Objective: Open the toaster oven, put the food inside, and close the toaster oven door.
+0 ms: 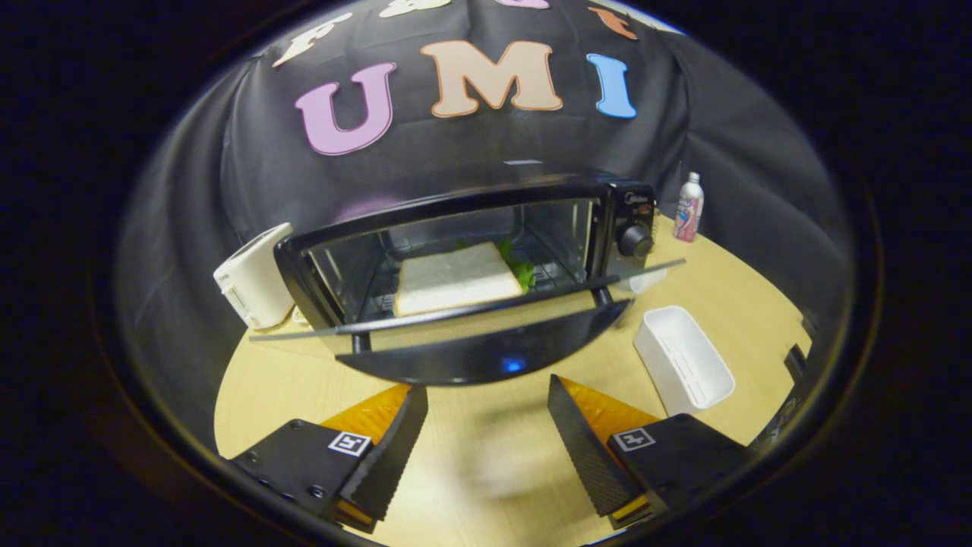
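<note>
Ahead, toaster oven (471, 258) on wooden table (486, 463); fingers (487, 395) apart, empty.

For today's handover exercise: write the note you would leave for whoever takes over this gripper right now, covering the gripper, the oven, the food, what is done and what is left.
Gripper: open, holding nothing, just short of the door's edge.
Toaster oven: on the wooden table, door dropped open toward the fingers.
Food: a sandwich with green leaves showing, lying on the rack inside.
Done: door opened, food inside.
Left: lift the door shut, probably by its handle bar.
</note>
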{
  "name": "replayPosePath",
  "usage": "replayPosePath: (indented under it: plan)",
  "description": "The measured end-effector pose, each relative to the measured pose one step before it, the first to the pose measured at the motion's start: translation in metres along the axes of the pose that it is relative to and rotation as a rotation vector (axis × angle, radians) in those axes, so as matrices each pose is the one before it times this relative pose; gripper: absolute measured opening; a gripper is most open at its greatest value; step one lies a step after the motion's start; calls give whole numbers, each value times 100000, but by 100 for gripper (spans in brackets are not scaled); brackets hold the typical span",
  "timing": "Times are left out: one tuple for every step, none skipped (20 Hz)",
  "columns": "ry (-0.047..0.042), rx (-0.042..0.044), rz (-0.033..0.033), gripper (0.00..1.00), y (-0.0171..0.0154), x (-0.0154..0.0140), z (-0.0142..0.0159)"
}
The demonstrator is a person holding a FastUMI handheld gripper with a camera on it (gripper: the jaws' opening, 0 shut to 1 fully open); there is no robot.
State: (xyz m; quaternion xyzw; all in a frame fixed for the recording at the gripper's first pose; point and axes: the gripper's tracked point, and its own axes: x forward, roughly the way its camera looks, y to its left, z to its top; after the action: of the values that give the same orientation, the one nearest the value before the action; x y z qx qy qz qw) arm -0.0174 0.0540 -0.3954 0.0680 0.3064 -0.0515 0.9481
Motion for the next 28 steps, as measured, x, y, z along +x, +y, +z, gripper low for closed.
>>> replayPosePath:
  plan:
    - [-962, -86, 477, 99, 307, 166, 601]
    - [-1125, -14, 231, 99, 177, 245, 653]
    - [168, -1023, 185, 99, 131, 184, 150]
    - [-1137, -282, 287, 99, 197, 151, 595]
    - [9, -491, 8, 99, -46, 78, 229]
    - [-1245, 210, 318, 99, 133, -45, 544]
    - [-694, 298, 303, 99, 78, 104, 477]
    - [-1098, 713, 535, 99, 229, 104, 631]
    - [-1031, 645, 217, 99, 144, 261, 559]
    - [-1269, 790, 456, 99, 164, 177, 721]
    - [-1210, 999, 306, 99, 234, 188, 753]
    - [-557, 208, 79, 99, 155, 168, 574]
    - [-996, -216, 383, 99, 137, 117, 574]
    - [-1176, 26, 361, 99, 177, 176, 647]
    - [-1153, 408, 514, 99, 235, 117, 604]
    - [716, -776, 46, 99, 135, 187, 55]
    - [587, -1883, -28, 99, -1, -16, -261]
    - [-787, -726, 516, 99, 79, -62, 320]
    - [255, -213, 481, 99, 65, -75, -215]
    - [-113, -304, -18, 99, -87, -340, -3]
    - [-205, -759, -513, 99, -247, -473, -81]
    - [127, -498, -148, 99, -238, -401, -256]
    - [-117, -203, 117, 99, -50, -478, -72]
    - [-504, -288, 317, 99, -42, -442, 74]
    - [-913, 150, 431, 99, 61, -573, 264]
    - [-1036, 524, 680, 99, 96, -735, 345]
    - [-1318, 291, 537, 99, 94, -639, 589]
    - [-1427, -358, 164, 99, 1, -643, 614]
